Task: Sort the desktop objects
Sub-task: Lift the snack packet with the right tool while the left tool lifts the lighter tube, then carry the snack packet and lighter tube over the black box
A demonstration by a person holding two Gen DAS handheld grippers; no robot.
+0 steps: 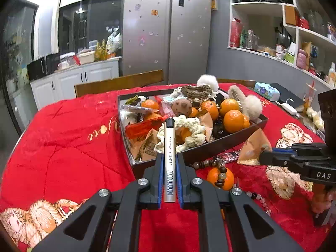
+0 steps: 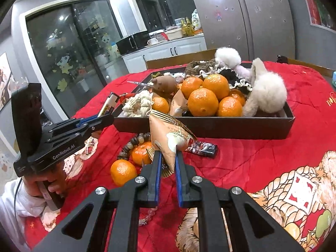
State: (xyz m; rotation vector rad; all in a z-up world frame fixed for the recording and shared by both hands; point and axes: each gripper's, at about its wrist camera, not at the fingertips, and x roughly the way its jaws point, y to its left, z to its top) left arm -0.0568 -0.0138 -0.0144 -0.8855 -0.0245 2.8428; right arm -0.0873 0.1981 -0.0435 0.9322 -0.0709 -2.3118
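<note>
Two handheld grippers over a red cloth, beside a full tray (image 1: 220,145).
Left gripper (image 1: 169,161) pinches a white lighter (image 1: 169,157) pointing toward the tray; right gripper (image 2: 168,157) pinches a snack packet (image 2: 168,134).

White cylindrical lighter (image 1: 169,161) points toward the crowded dark tray (image 1: 220,145); tan pyramid snack packet (image 2: 170,138) hangs just before it

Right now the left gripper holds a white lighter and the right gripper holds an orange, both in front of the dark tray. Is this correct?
Not quite. The right gripper is shut on a tan triangular snack packet, not an orange, as the right wrist view shows. The left gripper does hold the white lighter, in front of the dark tray.
</note>
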